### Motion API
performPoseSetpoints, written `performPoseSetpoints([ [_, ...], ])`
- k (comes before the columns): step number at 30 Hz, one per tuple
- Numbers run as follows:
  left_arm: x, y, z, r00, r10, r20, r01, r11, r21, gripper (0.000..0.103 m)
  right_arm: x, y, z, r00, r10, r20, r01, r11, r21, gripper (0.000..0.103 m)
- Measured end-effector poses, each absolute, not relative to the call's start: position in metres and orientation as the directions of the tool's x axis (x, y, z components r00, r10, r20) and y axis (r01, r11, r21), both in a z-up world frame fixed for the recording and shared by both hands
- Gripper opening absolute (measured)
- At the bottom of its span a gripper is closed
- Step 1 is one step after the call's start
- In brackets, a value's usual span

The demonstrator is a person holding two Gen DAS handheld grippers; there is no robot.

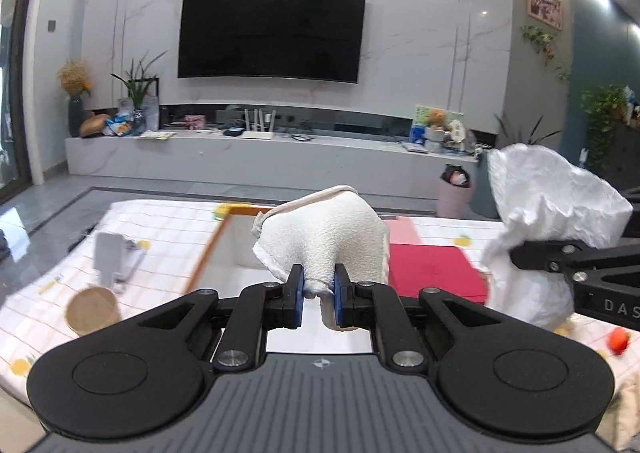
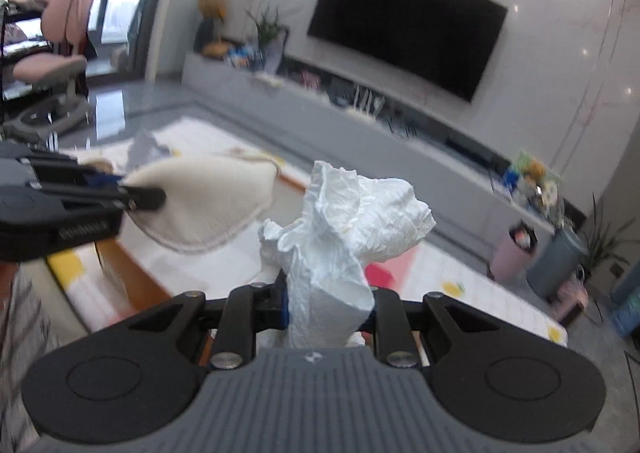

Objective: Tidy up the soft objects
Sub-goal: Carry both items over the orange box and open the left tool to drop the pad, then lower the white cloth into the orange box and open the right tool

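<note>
My left gripper [image 1: 319, 289] is shut on a corner of a cream terry towel [image 1: 328, 241], which bulges up and forward above the table. From the right wrist view the same towel [image 2: 204, 201] hangs from the left gripper [image 2: 140, 197] at the left. My right gripper [image 2: 330, 309] is shut on a crumpled white tissue paper [image 2: 344, 229] that stands up between its blue pads. The left wrist view shows that paper [image 1: 548, 221] at the right, pinched by the right gripper [image 1: 516, 253]. Both are lifted over the table.
Below lies a table with a checked cloth [image 1: 168, 221], a wooden-framed tray [image 1: 216, 249], a red box [image 1: 436, 273], a brown paper cup [image 1: 93, 311], a grey stand [image 1: 110, 257] and a small red fruit [image 1: 618, 339]. A TV wall [image 1: 272, 29], a low cabinet and bins [image 2: 516, 253] lie beyond.
</note>
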State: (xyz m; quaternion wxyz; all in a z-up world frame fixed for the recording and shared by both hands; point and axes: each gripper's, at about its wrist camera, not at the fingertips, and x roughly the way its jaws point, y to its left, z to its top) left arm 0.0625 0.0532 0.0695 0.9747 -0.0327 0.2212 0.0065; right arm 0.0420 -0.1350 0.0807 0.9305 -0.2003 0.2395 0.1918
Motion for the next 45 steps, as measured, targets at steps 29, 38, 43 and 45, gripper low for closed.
performPoseSetpoints([
  [29,0.106,0.078,0.005,0.753,0.16,-0.638,-0.124,0.987,0.102,0.02,0.133,-0.077,-0.022,0.626,0.476,-0.618,-0.562,0.825,0.066,0.02],
  [38,0.105,0.081,0.004,0.732,0.205,-0.65,-0.166,0.979,0.121,0.056,0.136,-0.069,-0.023,0.625,0.464,-0.628,-0.56,0.827,0.053,0.02],
  [43,0.098,0.083,0.01,0.745,0.208,-0.633,-0.173,0.978,0.117,0.071,0.133,-0.07,-0.02,0.623,0.463,-0.63,-0.564,0.824,0.047,0.02],
  [45,0.094,0.085,0.014,0.75,0.217,-0.625,-0.186,0.976,0.116,0.072,0.131,-0.069,-0.019,0.628,0.46,-0.628,-0.562,0.826,0.043,0.02],
])
